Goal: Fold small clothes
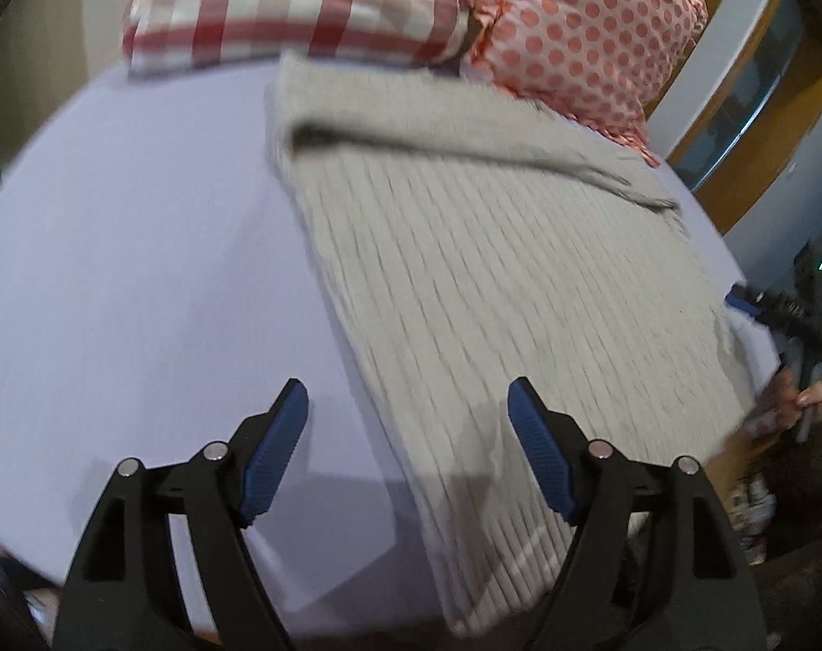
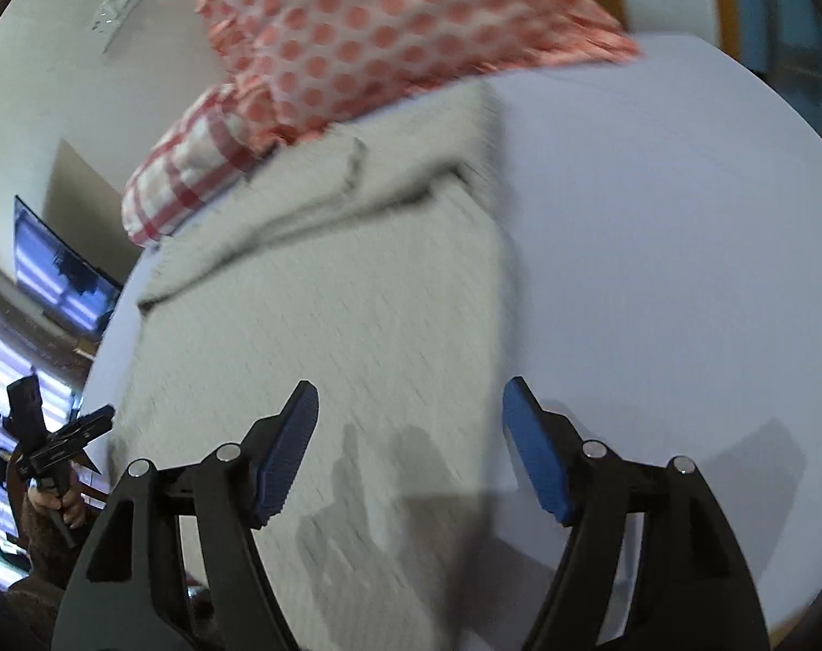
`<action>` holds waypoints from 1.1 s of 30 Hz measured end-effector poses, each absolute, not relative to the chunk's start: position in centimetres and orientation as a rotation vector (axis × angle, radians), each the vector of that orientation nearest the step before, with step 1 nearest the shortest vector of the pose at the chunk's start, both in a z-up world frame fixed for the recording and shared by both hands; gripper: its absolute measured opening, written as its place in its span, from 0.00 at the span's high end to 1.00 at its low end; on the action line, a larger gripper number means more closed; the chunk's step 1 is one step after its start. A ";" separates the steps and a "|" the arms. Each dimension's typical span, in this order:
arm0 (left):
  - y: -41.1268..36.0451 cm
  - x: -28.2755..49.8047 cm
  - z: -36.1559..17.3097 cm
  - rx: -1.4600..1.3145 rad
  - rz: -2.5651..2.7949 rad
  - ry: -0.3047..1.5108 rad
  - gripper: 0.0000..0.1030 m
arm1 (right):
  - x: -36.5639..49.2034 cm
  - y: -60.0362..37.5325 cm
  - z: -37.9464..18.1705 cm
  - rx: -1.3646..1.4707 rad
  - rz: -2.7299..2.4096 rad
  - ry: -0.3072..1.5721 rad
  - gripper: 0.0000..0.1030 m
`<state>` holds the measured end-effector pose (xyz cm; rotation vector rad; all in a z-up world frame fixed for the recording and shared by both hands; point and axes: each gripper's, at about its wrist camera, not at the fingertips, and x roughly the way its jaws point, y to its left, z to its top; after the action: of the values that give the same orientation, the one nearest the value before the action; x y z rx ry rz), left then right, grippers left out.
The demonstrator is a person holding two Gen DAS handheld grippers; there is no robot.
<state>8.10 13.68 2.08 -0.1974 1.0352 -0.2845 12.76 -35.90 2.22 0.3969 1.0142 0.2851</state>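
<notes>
A grey ribbed knit garment (image 1: 492, 282) lies flat on the lilac bed sheet (image 1: 140, 271), with a sleeve folded across its far end. It also shows in the right wrist view (image 2: 329, 298). My left gripper (image 1: 408, 399) is open and empty, hovering over the garment's near left edge. My right gripper (image 2: 411, 396) is open and empty, hovering over the garment's near right edge. Each gripper shows in the other's view, at the right edge (image 1: 790, 314) and at the left edge (image 2: 58, 445).
A red checked pillow (image 1: 297, 5) and a pink dotted pillow (image 1: 584, 27) lie at the head of the bed, just beyond the garment. A screen (image 2: 58, 271) hangs on the wall at the left. Wooden frames (image 1: 763, 108) stand right of the bed.
</notes>
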 end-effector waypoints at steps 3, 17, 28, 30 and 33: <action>13.2 6.4 2.2 -0.219 -0.291 1.003 0.27 | 10.6 -36.2 0.9 0.425 0.299 1.027 0.34; 10.7 2.0 1.8 -0.345 -0.348 1.003 0.47 | 4.3 -34.7 -0.8 0.555 0.537 0.987 0.88; 12.3 3.4 3.5 -0.494 -0.411 0.977 0.91 | 5.0 -35.5 3.4 0.685 0.607 0.771 0.92; 12.6 4.6 5.7 -0.498 -0.427 0.919 0.91 | 6.3 -35.6 5.7 0.691 0.628 0.708 0.92; 13.2 7.7 8.7 -0.495 -0.404 0.852 0.91 | 9.7 -35.5 8.8 0.709 0.641 0.649 0.92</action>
<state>7.73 13.22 8.71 -0.4954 0.8520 -0.4039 9.73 -35.47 8.77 0.7091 0.6493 0.6406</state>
